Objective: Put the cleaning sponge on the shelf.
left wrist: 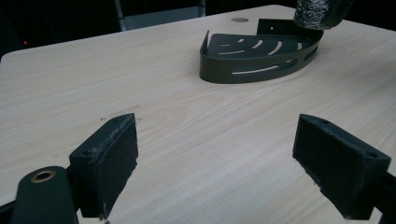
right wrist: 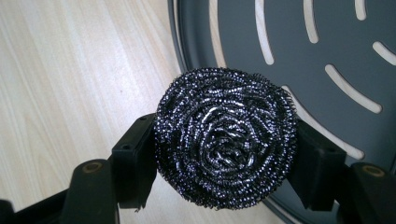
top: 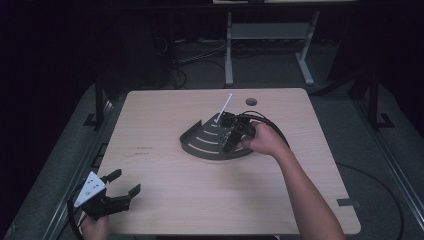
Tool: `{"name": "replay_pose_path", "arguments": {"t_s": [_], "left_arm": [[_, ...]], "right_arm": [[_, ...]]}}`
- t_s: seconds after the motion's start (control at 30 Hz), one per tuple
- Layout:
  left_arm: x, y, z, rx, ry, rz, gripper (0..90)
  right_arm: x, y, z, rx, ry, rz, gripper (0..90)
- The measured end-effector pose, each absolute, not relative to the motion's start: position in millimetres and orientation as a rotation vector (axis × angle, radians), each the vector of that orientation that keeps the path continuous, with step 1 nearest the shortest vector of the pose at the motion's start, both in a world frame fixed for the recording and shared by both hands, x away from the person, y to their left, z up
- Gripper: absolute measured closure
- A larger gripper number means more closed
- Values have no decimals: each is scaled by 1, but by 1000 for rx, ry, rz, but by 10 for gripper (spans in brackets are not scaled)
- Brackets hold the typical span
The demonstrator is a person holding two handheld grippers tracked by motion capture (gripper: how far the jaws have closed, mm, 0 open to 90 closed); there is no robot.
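A round steel-wool scourer (right wrist: pixel 226 135) sits between the two black pads of my right gripper (right wrist: pixel 227 161), which is shut on it. In the right gripper view it hangs over the curved front rim of a dark grey slotted corner basket (right wrist: pixel 299 56). The high view shows the right gripper (top: pixel 231 136) above the basket (top: pixel 200 145) at the table's middle. In the left gripper view the scourer (left wrist: pixel 310 14) hovers at the basket's (left wrist: pixel 261 56) far right. My left gripper (top: pixel 127 181) rests near the table's front left corner, open (left wrist: pixel 215 163) with nothing between its pads.
The basket stands on a light wooden table (top: pixel 165 200). A thin white stick (top: pixel 223 107) slants up from the basket's back. A round cable hole (top: pixel 251 101) lies near the far edge. Beyond the table are desk legs (top: pixel 229 50) and floor cables.
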State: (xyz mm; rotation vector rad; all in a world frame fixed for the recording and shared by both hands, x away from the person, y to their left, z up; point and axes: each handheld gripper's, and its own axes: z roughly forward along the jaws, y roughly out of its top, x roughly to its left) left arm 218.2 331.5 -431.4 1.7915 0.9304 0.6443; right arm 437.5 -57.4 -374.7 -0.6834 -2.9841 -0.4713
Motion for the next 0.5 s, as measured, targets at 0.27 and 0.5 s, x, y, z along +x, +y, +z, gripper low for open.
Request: {"name": "replay_pose_path", "arguments": {"t_s": [0.27, 0.5], "left_arm": [[218, 332, -431, 1792, 931, 644, 135], [218, 332, -431, 1785, 931, 643, 135]], "right_arm": [[449, -53, -380, -711, -2959, -469, 323], [456, -42, -380, -701, -2976, -457, 322]]}}
